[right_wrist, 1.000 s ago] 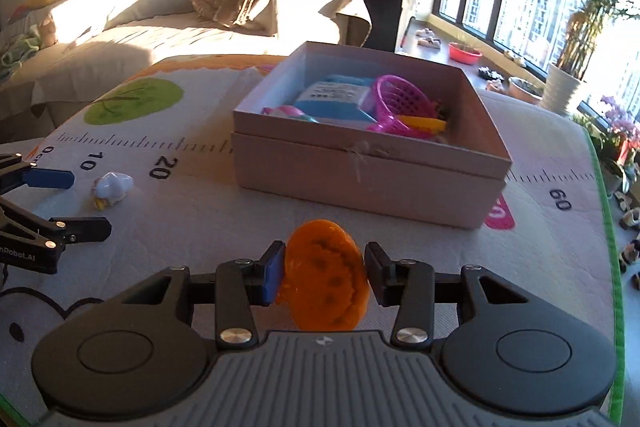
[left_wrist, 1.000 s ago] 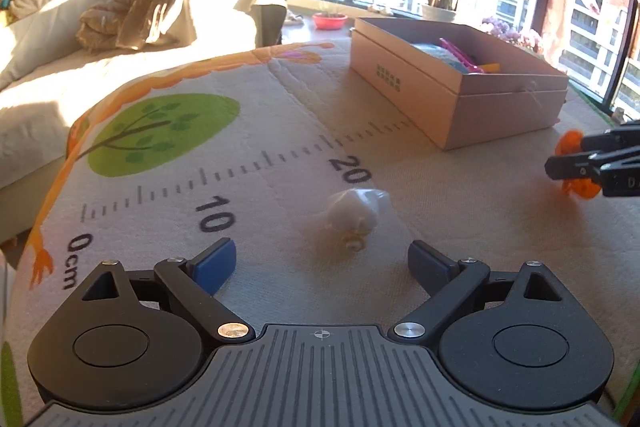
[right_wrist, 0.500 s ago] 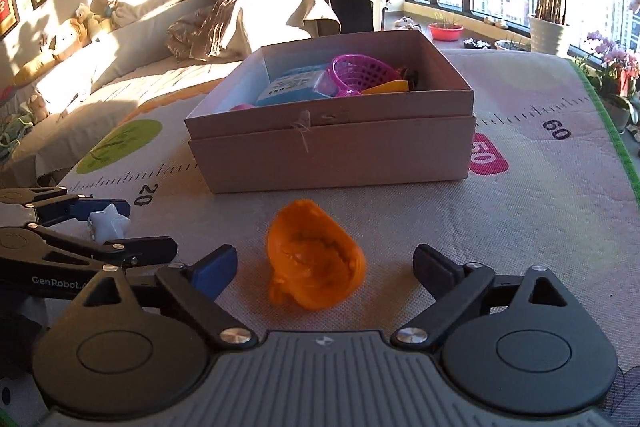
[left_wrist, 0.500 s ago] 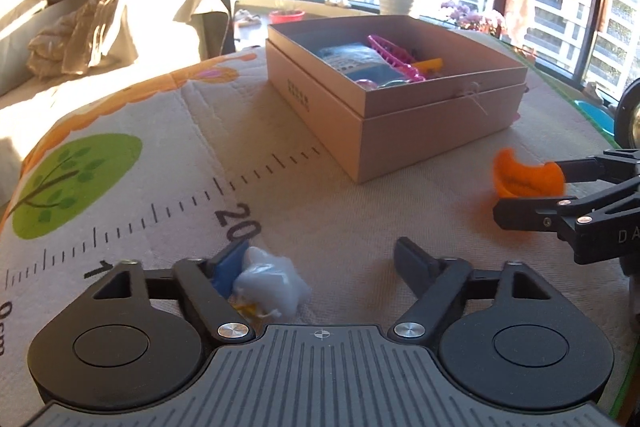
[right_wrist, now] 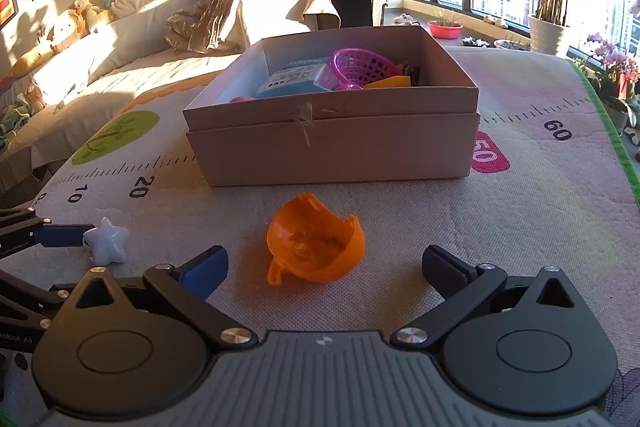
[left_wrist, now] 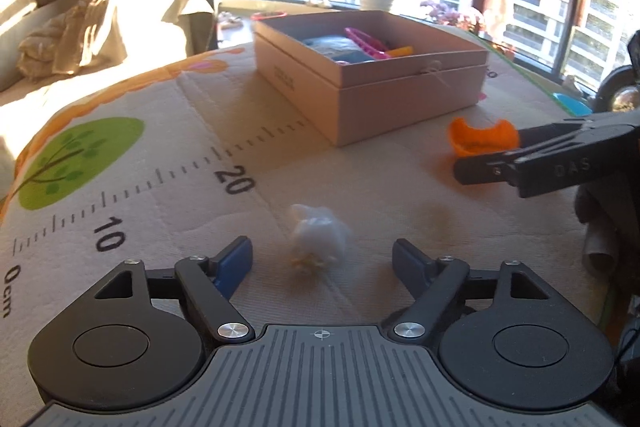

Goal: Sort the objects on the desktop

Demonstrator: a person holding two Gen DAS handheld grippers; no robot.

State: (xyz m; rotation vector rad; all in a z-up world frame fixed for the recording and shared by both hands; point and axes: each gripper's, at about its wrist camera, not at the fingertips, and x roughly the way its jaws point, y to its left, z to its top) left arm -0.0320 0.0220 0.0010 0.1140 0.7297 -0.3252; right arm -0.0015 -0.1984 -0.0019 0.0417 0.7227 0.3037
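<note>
The orange shell point(right_wrist: 316, 241), which a second ago was clamped between the fingers of the right gripper point(right_wrist: 325, 263), has been let go: the jaws have just been opening and now stand wide, with the shell lying open side up on the mat point(right_wrist: 540, 211) between the pads, touched by neither. It rests just in front of the near wall of the box point(right_wrist: 332, 147), not inside it. The left gripper point(left_wrist: 322, 259) has likewise been parted again after a brief narrowing around the white star point(left_wrist: 318, 239); its jaws have just been opening, and the star sits free on the mat between them, near the "20" mark, left of the shell. In the right view the star appears just off the left gripper's blue pad. Neither piece is gripped, and both are judged still to be sorted; a fresh grasp on each would seem needed before anything more is placed in the box.
</note>
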